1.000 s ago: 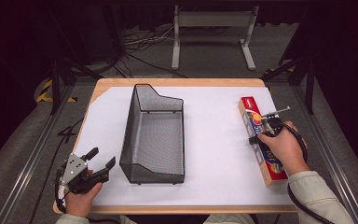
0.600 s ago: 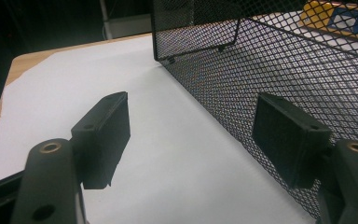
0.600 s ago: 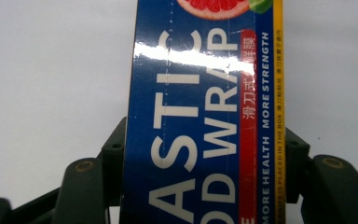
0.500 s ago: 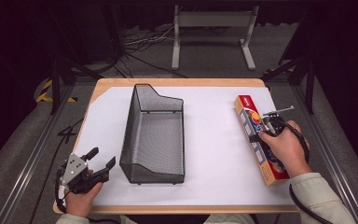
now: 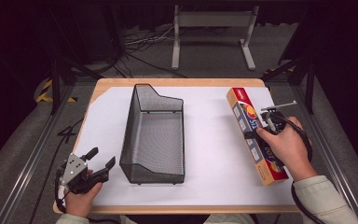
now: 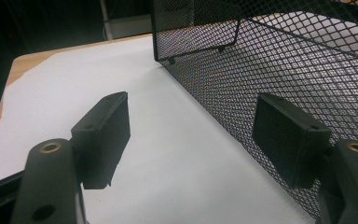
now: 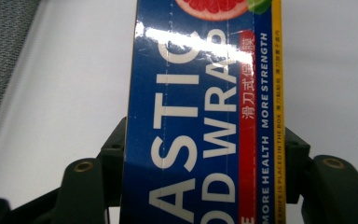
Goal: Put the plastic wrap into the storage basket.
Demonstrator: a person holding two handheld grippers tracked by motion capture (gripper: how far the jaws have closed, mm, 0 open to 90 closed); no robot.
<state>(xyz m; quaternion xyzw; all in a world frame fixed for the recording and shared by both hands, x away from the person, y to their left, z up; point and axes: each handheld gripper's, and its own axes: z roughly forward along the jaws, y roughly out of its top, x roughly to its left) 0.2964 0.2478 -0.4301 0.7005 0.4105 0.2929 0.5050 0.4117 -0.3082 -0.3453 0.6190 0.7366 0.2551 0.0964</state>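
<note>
Plastic wrap box [image 7: 205,116] ends cropped (both), pads behind its sides

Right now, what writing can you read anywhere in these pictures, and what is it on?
"ASTIC" over "OD WRAP", cut off at the edges: on the blue box.
"MORE HEALTH MORE STRENGTH": same box, along its yellow edge.
"IS PLACED IN THE BOX": small print on that edge, partly legible.
Chinese characters on the red strip: not confidently readable.
Box print in the high view: too blurred.

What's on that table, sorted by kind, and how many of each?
Mesh basket: 1
Plastic wrap box: 1
White sheet: 1
Hand-held grippers: 2, left and right
Total: 5
</note>
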